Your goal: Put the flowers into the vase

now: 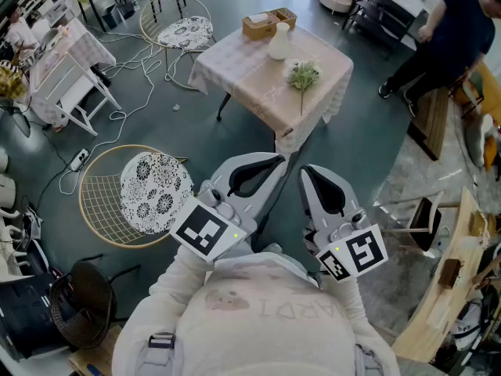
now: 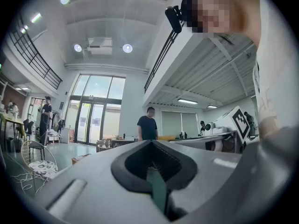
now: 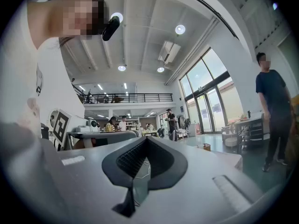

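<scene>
My left gripper (image 1: pixel 276 160) and right gripper (image 1: pixel 307 170) are both closed, gripping nothing. 1 white vase (image 1: pixel 279 41) stands near the table (image 1: pixel 243 77) far corner, and the flowers (image 1: pixel 302 77) lie outside it, toward the right corner.

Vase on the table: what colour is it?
The vase is white; the head view shows it best.

- The left gripper (image 1: pixel 270 164) is held close in front of the chest, pointing forward and a little inward. Its jaws meet at the tips with nothing between them.
- The right gripper (image 1: pixel 311 172) is just beside it, its jaws likewise together and empty.
- Both forearms (image 1: pixel 176 284), in pale sleeves, are bent and tucked against the torso.
</scene>
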